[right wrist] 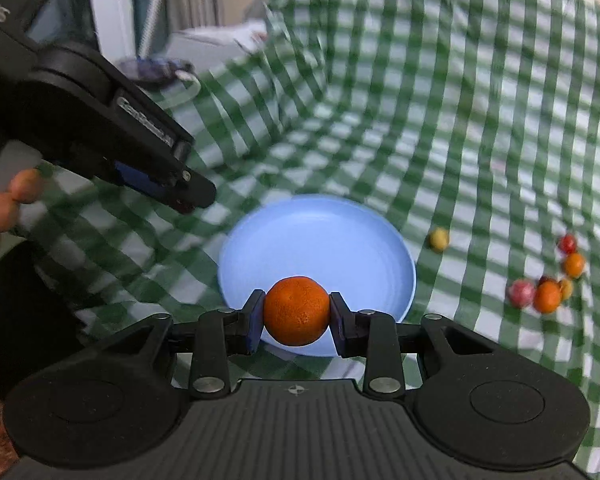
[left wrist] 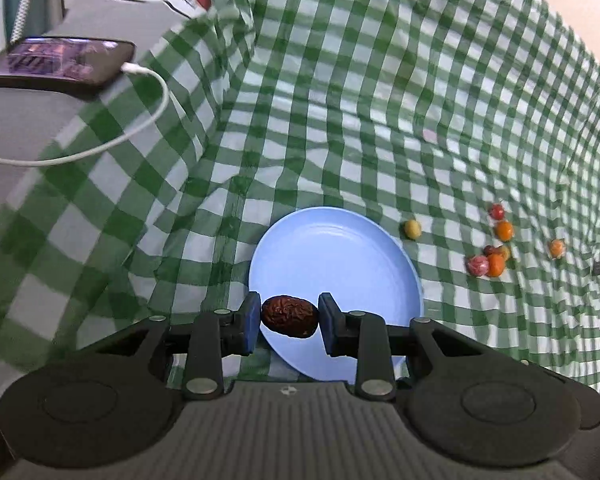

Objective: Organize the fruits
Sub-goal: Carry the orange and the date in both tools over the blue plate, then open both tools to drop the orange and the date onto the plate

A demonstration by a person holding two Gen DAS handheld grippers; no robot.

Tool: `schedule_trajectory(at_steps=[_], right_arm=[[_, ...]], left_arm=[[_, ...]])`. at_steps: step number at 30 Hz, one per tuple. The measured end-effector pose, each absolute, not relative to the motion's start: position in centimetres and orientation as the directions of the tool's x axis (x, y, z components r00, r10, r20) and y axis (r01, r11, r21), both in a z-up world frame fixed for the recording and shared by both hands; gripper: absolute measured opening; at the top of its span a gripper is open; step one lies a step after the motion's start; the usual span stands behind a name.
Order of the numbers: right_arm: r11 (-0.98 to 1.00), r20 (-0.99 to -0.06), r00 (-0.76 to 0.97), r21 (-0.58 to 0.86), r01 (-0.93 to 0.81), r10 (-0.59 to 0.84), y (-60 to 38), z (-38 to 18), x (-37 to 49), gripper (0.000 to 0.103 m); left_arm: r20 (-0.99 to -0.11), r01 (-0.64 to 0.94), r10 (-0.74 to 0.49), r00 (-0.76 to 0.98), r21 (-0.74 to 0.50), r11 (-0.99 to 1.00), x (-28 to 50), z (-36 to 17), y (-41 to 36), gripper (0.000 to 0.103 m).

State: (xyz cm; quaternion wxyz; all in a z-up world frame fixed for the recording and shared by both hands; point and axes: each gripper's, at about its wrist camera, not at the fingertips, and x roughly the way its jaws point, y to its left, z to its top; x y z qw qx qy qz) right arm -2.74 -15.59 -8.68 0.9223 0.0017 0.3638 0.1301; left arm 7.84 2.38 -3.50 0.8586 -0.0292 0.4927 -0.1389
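Above the blue plate (left wrist: 336,252), our left hand-held gripper (left wrist: 289,322) clamps a date (left wrist: 289,316), our right hand-held gripper (right wrist: 297,314) an orange (right wrist: 297,311); released together, the orange may roll off the shallow rim.

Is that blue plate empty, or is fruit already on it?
Empty: the plate shows only bare blue; the date and orange are held above it.

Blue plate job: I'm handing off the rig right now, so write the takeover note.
Left gripper: shut on a wrinkled brown date, over the near rim of the blue plate.
Right gripper: shut on a small orange, also over the plate.
Done: nothing lies on the plate yet.
Left: release both, then collect the yellow fruit and the loose cluster on the checked cloth.
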Motion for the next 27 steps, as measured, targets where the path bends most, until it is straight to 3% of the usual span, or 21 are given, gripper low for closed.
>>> schedule_trajectory(at_steps=[13,14,15,16,17,18,19,20,24,27], right_arm=[[0.977,-0.750,0.635,0.070,-0.201,0.184,-15.5,-13.3,3.5,0.036],[0.978,-0.758,0.629,0.058,-0.198,0.173,-15.3,-13.4,3.9,0.036],[0.980,-0.764,0.625,0.048,-0.192,0.160,-15.3,-13.5,4.5,0.038],[0.983,-0.763,0.630,0.039,-0.178,0.144,-15.3,-13.4,4.8,0.050],[0.986,-0.755,0.642,0.033,-0.164,0.132,-15.4,-13.0,4.8,0.058],[0.987,-0.743,0.658,0.028,-0.156,0.125,-15.6,-12.6,4.8,0.074],[0.987,-0.729,0.673,0.022,-0.156,0.123,-15.8,-12.1,4.5,0.084],[0.986,-0.719,0.683,0.017,-0.163,0.126,-16.0,-11.7,4.0,0.088],[0.986,-0.726,0.674,0.029,-0.166,0.135,-17.1,-10.4,0.9,0.091],[0.982,-0.747,0.639,0.109,-0.154,0.183,-17.7,-9.8,-2.4,0.100]], left_arm=[[-0.861,0.297,-0.235,0.452,-0.103,0.949,12.9,-8.6,-1.3,0.034],[-0.850,0.302,-0.240,0.468,-0.101,0.948,13.0,-8.5,-1.5,0.037],[-0.840,0.311,-0.250,0.481,-0.102,0.945,13.1,-8.4,-1.8,0.053],[-0.835,0.320,-0.258,0.487,-0.104,0.942,13.1,-8.2,-1.9,0.065],[-0.828,0.323,-0.259,0.498,-0.100,0.941,13.2,-7.8,-2.1,0.088],[-0.815,0.317,-0.253,0.521,-0.090,0.944,13.0,-7.3,-2.1,0.101],[-0.797,0.312,-0.252,0.549,-0.084,0.946,12.6,-6.7,-1.9,0.103],[-0.782,0.312,-0.256,0.569,-0.083,0.947,12.2,-6.2,-1.8,0.103],[-0.791,0.313,-0.249,0.559,-0.076,0.947,10.4,-4.8,-1.1,0.103],[-0.803,0.291,-0.230,0.550,-0.073,0.954,7.8,-4.2,0.2,0.103]])
